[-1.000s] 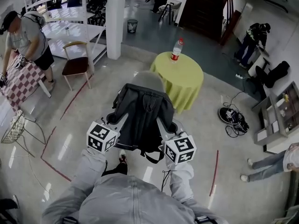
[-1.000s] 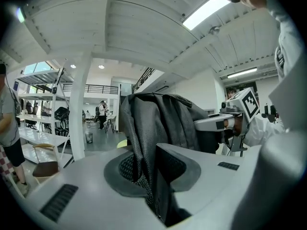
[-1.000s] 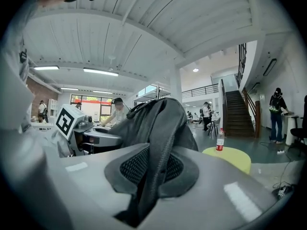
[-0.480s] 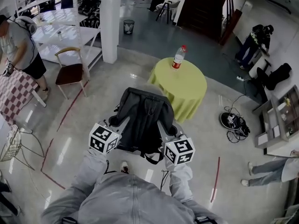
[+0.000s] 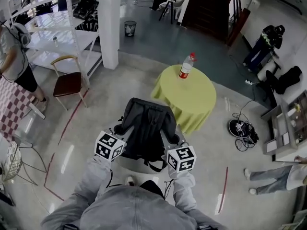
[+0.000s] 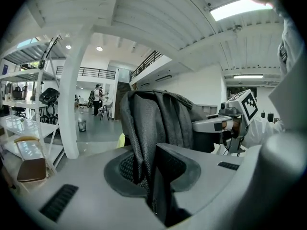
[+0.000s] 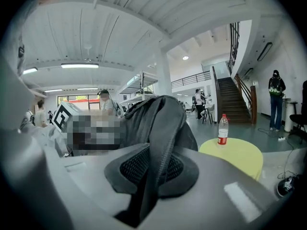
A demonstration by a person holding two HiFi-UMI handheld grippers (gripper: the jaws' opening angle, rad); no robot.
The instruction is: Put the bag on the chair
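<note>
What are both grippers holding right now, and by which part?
The dark grey fabric backpack: left gripper and right gripper each clamp one of its straps.

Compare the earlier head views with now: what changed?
The bag was carried forward: the pale round seat, earlier beyond it, now shows beneath its lower edge. Nothing was released. The left gripper and right gripper stay shut on it; the bottle stays on the yellow table.
</note>
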